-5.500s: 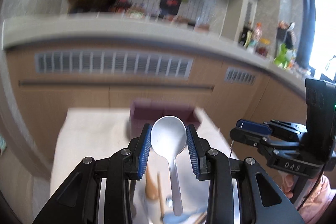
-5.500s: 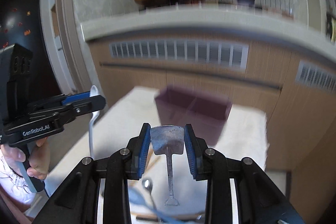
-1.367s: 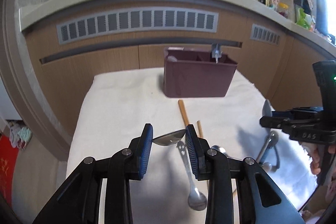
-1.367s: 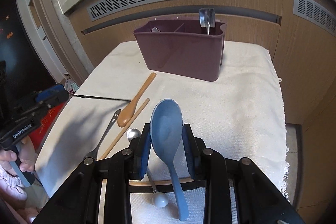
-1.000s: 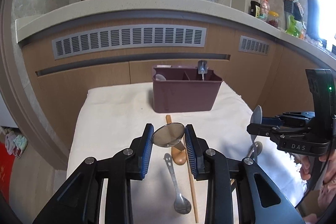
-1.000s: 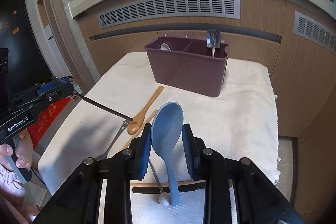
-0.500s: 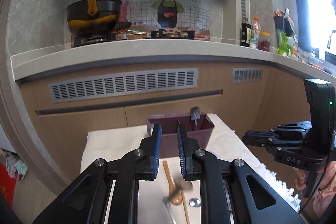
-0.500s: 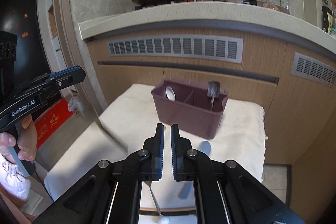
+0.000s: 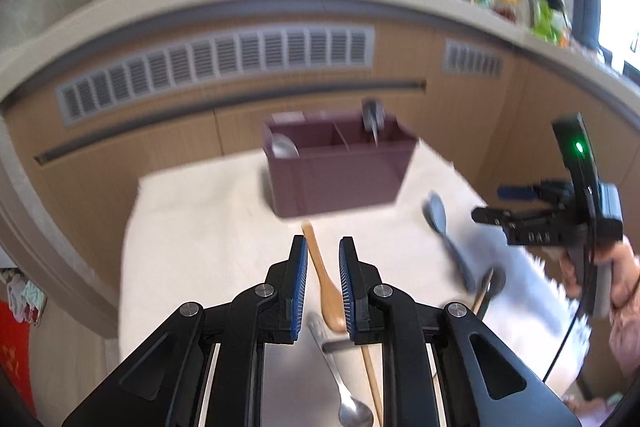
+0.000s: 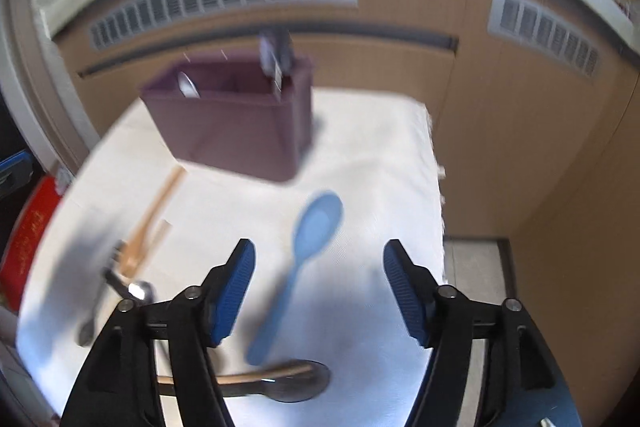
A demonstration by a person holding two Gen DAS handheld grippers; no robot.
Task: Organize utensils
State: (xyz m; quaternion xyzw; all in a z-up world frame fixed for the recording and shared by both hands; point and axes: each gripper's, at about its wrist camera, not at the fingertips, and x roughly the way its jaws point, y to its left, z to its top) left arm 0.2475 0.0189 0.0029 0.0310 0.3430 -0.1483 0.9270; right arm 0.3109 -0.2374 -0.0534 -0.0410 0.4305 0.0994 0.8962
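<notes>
A maroon utensil box [image 9: 340,171] [image 10: 236,123] stands at the far side of a white cloth-covered table [image 9: 200,227]. It holds a white spoon [image 9: 284,147] on the left and a metal spatula [image 9: 373,119] on the right. My left gripper [image 9: 323,267] is narrowly open and empty above a wooden spoon [image 9: 324,287]. My right gripper [image 10: 318,287] is wide open and empty above a blue spoon [image 10: 308,251], which also shows in the left wrist view [image 9: 444,231].
A metal spoon [image 9: 344,379] and a wooden chopstick [image 9: 372,379] lie near the front edge. A dark ladle [image 10: 280,383] lies across the front. Another metal spoon [image 10: 120,295] lies at the left. Wooden cabinets with vents [image 9: 216,67] stand behind the table.
Both grippers have tilted down toward the table from a raised pose. The right gripper has opened wide and the left slightly. The blue spoon, dropped earlier, lies on the cloth.
</notes>
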